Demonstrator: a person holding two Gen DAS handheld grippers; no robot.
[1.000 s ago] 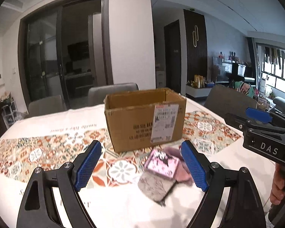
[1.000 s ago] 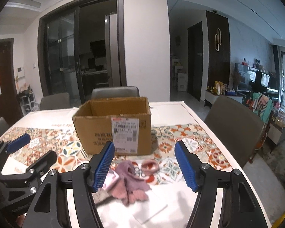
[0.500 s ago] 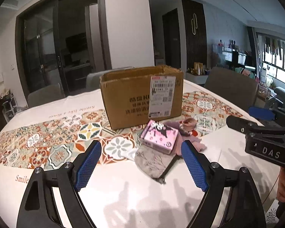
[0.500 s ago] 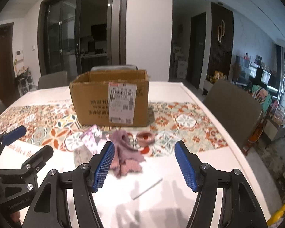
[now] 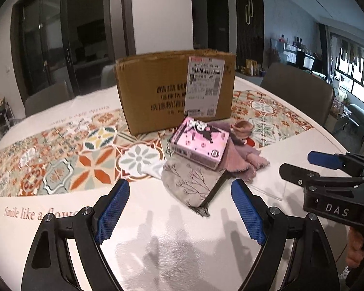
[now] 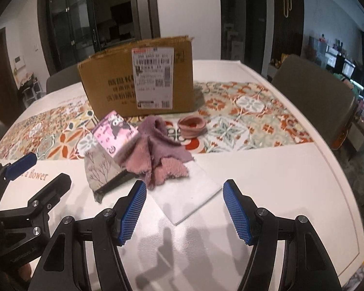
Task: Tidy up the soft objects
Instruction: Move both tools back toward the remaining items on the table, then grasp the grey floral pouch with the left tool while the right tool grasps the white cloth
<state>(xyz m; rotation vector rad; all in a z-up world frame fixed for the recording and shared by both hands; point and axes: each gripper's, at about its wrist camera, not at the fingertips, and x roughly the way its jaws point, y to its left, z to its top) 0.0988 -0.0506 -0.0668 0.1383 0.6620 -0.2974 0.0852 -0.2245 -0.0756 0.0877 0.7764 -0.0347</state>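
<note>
A brown cardboard box (image 5: 174, 89) (image 6: 138, 82) stands on the table. In front of it lies a pile: a pink tissue pack (image 5: 199, 143) (image 6: 114, 133) on a grey tree-print cloth (image 5: 194, 181) (image 6: 100, 169), pink and purple towels (image 5: 242, 160) (image 6: 157, 155), and a pink hair band (image 5: 242, 127) (image 6: 191, 125). My left gripper (image 5: 180, 214) is open and empty, just short of the grey cloth. My right gripper (image 6: 184, 212) is open and empty, over a white sheet (image 6: 184, 194) near the towels.
The table (image 6: 279, 181) has a white cover with a patterned tile runner (image 5: 60, 155). Grey chairs (image 6: 313, 92) stand at the right side and behind the box. The right table edge curves close by.
Both grippers have come lower and closer to the pile and the box, which now look larger. Both stay open. Nothing on the table has moved.
</note>
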